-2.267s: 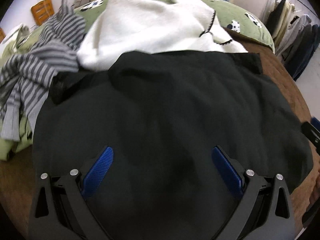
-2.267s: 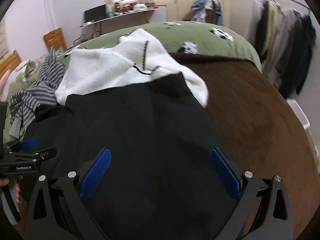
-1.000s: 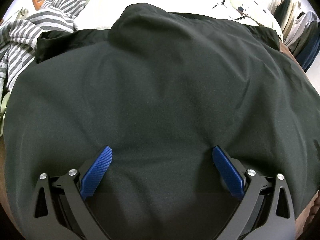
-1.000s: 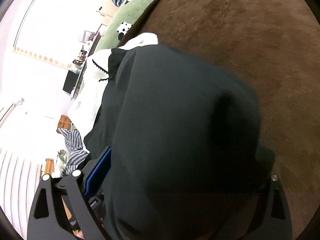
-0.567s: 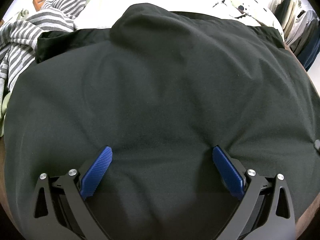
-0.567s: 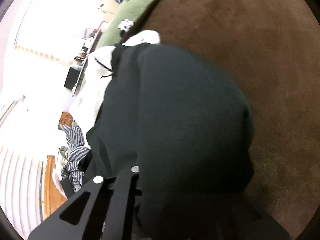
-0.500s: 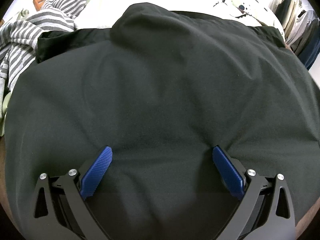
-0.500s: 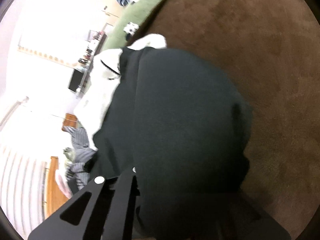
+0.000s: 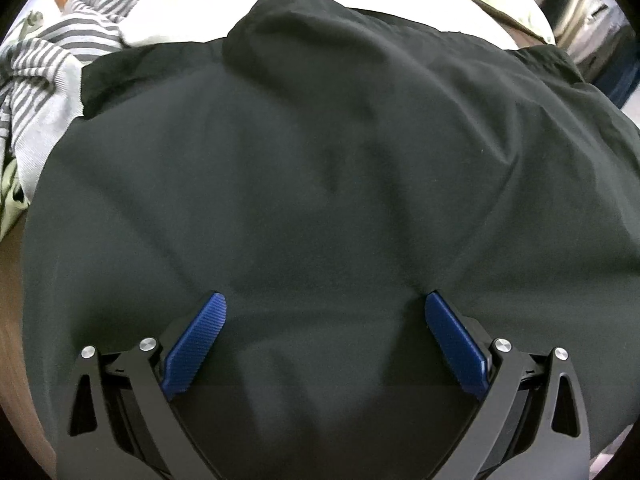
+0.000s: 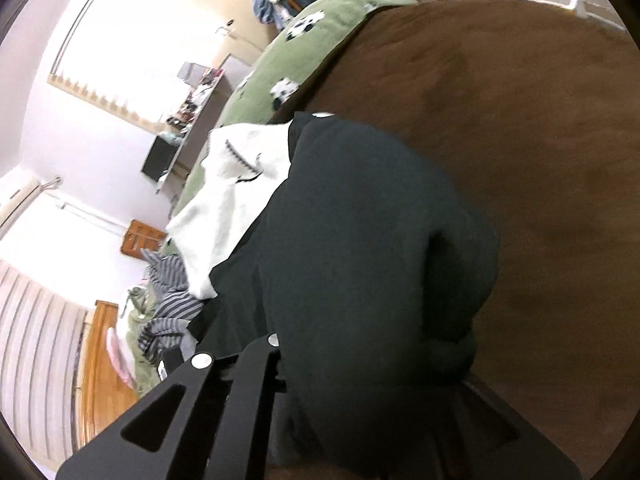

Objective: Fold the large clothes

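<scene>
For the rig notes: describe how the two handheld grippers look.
The left gripper has matte black angular arms with triangular cut-outs, silver round fasteners and ribbed blue pads. The right gripper shows the same black frame, cut-out and silver fasteners; its pads are hidden.

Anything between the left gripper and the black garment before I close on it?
Nothing visible. The left gripper stands open right over the black garment, with only its cloth between the blue pads. The striped garment and white garment lie beyond its far edge, clear of the fingers.
</scene>
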